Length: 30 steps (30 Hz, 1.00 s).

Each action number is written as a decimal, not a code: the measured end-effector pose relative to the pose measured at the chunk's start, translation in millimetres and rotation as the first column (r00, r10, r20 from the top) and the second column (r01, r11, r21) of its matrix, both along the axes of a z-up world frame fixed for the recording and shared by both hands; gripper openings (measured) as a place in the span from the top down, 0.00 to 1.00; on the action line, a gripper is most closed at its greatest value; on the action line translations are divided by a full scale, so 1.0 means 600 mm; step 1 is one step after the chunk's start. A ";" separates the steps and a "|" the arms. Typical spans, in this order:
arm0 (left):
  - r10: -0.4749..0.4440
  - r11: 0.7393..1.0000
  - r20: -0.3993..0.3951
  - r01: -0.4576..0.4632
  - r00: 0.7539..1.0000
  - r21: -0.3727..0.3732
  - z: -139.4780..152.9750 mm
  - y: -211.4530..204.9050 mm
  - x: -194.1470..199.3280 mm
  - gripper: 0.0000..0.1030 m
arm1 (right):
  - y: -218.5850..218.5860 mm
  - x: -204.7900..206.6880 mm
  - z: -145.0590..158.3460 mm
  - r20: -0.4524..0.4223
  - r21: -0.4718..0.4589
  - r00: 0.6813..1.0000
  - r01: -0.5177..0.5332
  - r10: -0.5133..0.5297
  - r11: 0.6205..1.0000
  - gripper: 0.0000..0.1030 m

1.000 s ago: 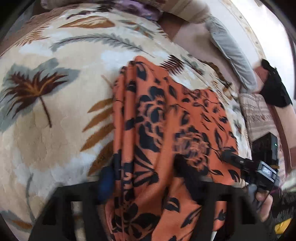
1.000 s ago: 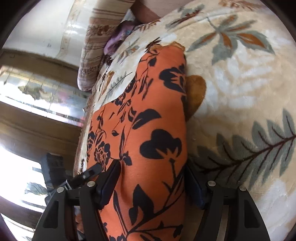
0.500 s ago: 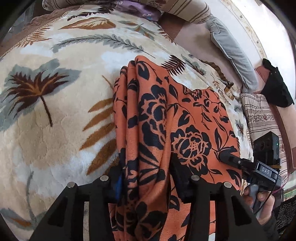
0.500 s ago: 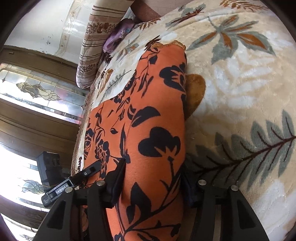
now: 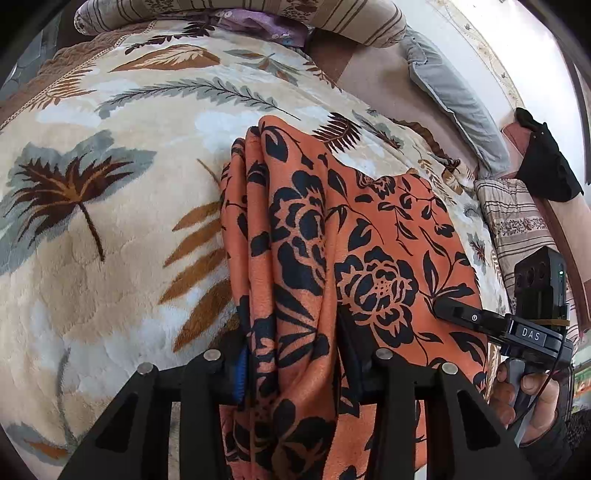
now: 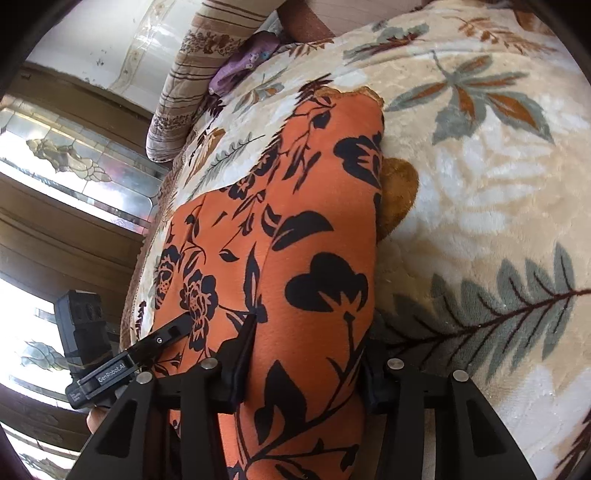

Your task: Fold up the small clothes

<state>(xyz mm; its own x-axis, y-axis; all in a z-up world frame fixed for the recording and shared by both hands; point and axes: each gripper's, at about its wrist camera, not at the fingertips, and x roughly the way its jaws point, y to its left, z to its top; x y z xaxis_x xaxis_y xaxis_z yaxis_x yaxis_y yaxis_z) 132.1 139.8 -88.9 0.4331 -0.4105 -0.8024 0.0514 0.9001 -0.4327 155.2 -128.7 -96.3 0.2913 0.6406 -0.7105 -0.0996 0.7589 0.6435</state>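
The left gripper (image 5: 291, 354) is closing on a bunched fold of the orange cloth (image 5: 332, 258), its pads against the fabric; the right gripper (image 6: 306, 365) is closing on the cloth's other near corner, fabric bulging between its jaws. The soft, black-flowered cloth runs lengthwise away from both, toward the far edge of the plush leaf-patterned blanket (image 5: 110, 258). Striped pillows (image 5: 258, 11) and a grey cushion (image 5: 454, 92) line that edge.

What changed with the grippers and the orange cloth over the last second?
Both grippers have been closing on the orange floral cloth. The left gripper now bunches one near edge between its jaws, the right gripper the other. The cloth's far end and the leaf-print blanket stayed put.
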 end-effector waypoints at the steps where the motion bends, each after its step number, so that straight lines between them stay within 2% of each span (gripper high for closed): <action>1: 0.000 1.000 0.003 0.000 1.000 0.000 0.001 0.001 -0.001 0.62 | 0.004 -0.001 0.007 0.015 -0.017 1.000 -0.011 0.011 1.000 0.56; 6: 0.005 1.000 0.020 -0.005 1.000 0.016 0.023 -0.003 -0.007 0.69 | 0.015 -0.002 0.047 0.075 -0.050 0.995 -0.060 0.063 0.997 0.61; 10: -0.002 1.000 0.077 0.000 0.997 0.019 0.069 -0.022 -0.011 0.70 | 0.003 0.001 0.101 0.149 -0.060 0.984 -0.085 0.093 0.995 0.61; 16: -0.051 0.999 0.207 0.048 0.977 0.023 0.164 -0.095 0.028 0.70 | -0.083 0.030 0.201 0.284 -0.050 0.957 -0.045 0.057 0.998 0.62; 20: -0.108 0.994 0.245 0.098 0.963 0.050 0.189 -0.164 0.076 0.70 | -0.153 0.057 0.225 0.322 -0.041 0.947 0.022 -0.007 0.999 0.62; 24: -0.139 0.990 0.209 0.128 0.968 0.067 0.159 -0.225 0.123 0.69 | -0.214 0.092 0.186 0.284 -0.001 0.956 0.083 -0.079 0.997 0.61; 26: -0.148 0.986 0.157 0.134 0.976 0.095 0.120 -0.248 0.147 0.63 | -0.244 0.118 0.124 0.189 0.029 0.976 0.101 -0.104 0.994 0.59; 27: -0.150 0.984 0.119 0.136 0.982 0.119 0.094 -0.258 0.158 0.61 | -0.257 0.130 0.087 0.137 0.027 0.983 0.119 -0.121 0.993 0.53; 28: -0.143 0.977 0.059 0.131 0.988 0.170 0.062 -0.265 0.168 0.57 | -0.262 0.139 0.053 0.097 -0.013 0.984 0.154 -0.153 0.988 0.46; 30: -0.136 0.959 -0.014 0.136 0.991 0.249 0.022 -0.271 0.173 0.55 | -0.280 0.140 0.006 0.035 -0.101 0.977 0.214 -0.211 0.972 0.44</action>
